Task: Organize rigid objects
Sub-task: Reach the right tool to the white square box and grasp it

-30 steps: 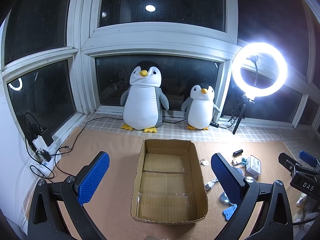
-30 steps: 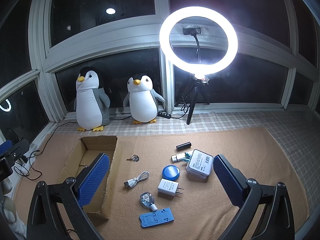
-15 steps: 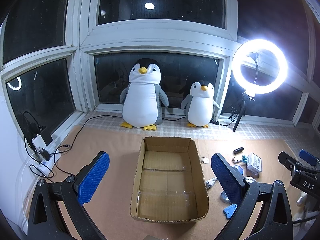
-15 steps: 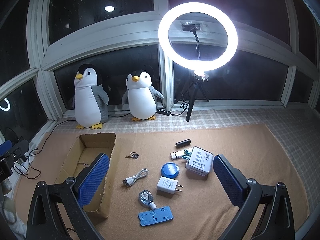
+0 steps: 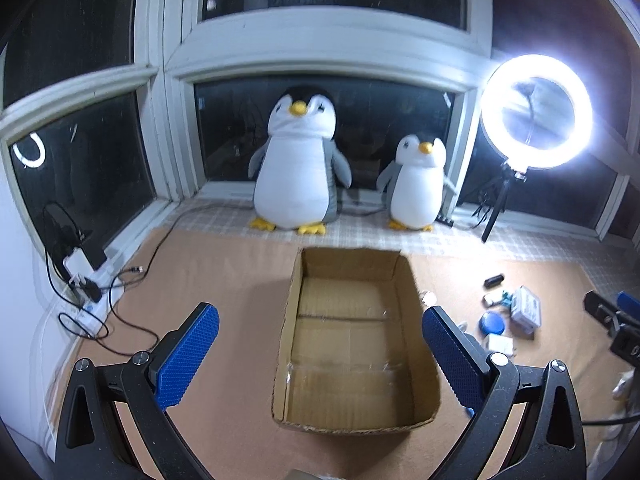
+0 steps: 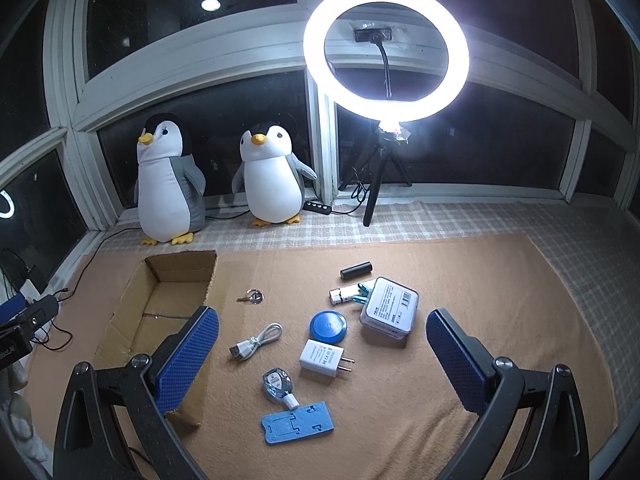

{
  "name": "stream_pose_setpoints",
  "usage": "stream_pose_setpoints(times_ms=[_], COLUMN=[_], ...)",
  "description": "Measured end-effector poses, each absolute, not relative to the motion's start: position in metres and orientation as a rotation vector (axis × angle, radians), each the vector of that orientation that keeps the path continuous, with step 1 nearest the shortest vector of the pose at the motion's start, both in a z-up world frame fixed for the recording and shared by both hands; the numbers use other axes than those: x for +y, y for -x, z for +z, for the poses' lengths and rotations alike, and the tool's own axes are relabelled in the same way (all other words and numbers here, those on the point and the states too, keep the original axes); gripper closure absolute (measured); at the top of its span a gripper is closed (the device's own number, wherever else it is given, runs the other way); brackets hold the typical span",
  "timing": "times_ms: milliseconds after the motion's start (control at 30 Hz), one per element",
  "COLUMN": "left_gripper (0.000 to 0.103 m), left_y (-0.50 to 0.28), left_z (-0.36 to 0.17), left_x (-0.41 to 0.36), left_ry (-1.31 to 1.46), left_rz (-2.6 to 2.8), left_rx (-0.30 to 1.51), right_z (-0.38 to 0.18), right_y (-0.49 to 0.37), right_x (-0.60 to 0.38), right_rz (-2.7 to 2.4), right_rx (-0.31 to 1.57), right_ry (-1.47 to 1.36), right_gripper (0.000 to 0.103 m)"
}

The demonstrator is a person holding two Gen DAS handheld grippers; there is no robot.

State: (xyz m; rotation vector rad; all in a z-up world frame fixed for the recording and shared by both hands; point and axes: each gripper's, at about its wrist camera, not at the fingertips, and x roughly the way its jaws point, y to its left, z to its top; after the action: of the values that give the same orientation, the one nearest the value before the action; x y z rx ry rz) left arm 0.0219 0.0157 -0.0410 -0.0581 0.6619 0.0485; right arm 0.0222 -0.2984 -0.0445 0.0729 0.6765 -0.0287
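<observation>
- Left wrist view: the left gripper (image 5: 320, 350) hangs wide open over the cardboard box (image 5: 354, 344), nothing between its blue, dimpled pads (image 5: 188, 354). The box is a plain brown open-top rectangle, long axis running away from the camera toward the big plush penguin (image 5: 298, 168), with shiny tape across its floor.
- Right wrist view: the right gripper (image 6: 322, 358) is also spread open and holding nothing, above the loose stuff on the tan mat (image 6: 500, 280).
- Stuff on the mat, all to the right of the box:
  - black cylinder (image 6: 356, 270), lying flat, long axis roughly left-right
  - white rounded-corner case (image 6: 389, 307) with a printed label, tilted
  - round blue disc (image 6: 328, 325)
  - white wall charger (image 6: 322, 357), prongs pointing right
  - coiled white USB cable (image 6: 256, 341)
  - flat blue phone stand (image 6: 298, 423), nearest the camera
  - small key on a ring (image 6: 251, 297), just beside the box
- Glowing ring light (image 6: 386, 46) on a tripod stands by the window.
</observation>
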Motion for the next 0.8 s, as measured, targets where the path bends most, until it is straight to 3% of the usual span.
stream_pose_setpoints(times_ms=[567,800], left_gripper=[0.005,0.019], left_y=[-0.062,-0.074], left_z=[-0.138,-0.17], left_x=[0.06,0.065], left_ry=[0.138,0.159], left_rz=[0.072,0.081], left_rx=[0.936,1.023], right_z=[-0.094,-0.121], right_y=[-0.041,-0.055], right_x=[-0.335,-0.347], right_rz=[-0.042,-0.018], right_rx=[0.822,0.889], right_ry=[-0.047,-0.052], right_gripper=[0.0,0.0])
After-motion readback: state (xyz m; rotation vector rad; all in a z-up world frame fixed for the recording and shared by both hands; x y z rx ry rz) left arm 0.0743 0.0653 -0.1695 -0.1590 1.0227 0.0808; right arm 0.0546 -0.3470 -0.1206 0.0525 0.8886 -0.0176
